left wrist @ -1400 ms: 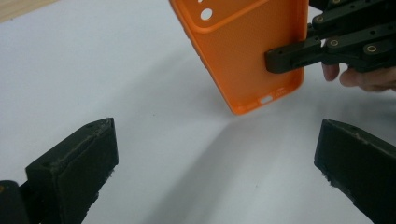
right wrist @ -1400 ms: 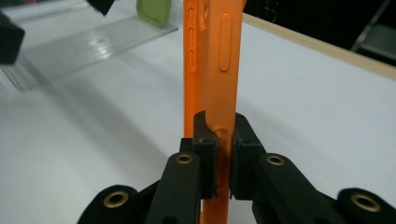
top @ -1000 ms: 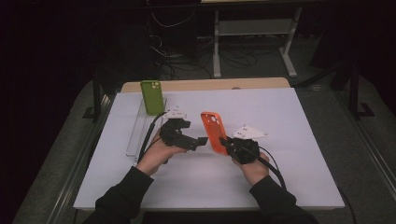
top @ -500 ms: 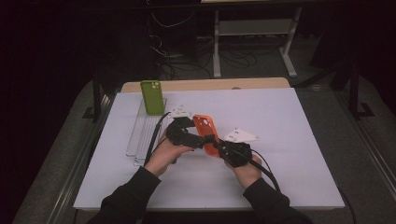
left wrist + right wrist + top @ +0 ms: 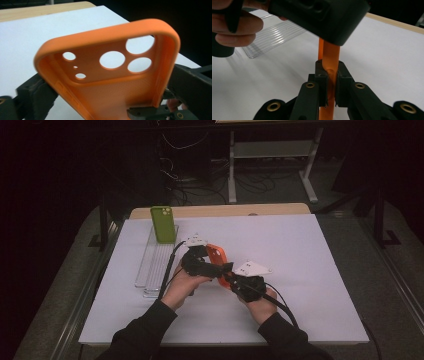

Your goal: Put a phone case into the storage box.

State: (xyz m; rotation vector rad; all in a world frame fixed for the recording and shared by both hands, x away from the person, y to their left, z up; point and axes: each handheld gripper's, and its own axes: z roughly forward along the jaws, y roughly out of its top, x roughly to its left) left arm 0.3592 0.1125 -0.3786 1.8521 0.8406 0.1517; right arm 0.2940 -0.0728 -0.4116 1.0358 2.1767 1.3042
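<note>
Progress is sitting midway: the right gripper (image 5: 329, 82) is pinching the orange case (image 5: 112, 82) edge, the left gripper (image 5: 202, 265) fingers are clamping its sides. Slotting it into the clear rack (image 5: 157, 265) beside the green case (image 5: 163, 224) is remaining.

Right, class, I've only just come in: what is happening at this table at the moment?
A person at a white table holds an orange silicone phone case up off the surface between two hand-held grippers. The right gripper is shut on the case's edge. The left gripper has a jaw at each side of the case, apparently gripping it across its width. To the left, a green phone case stands upright at the far end of a clear ribbed plastic rack.
</note>
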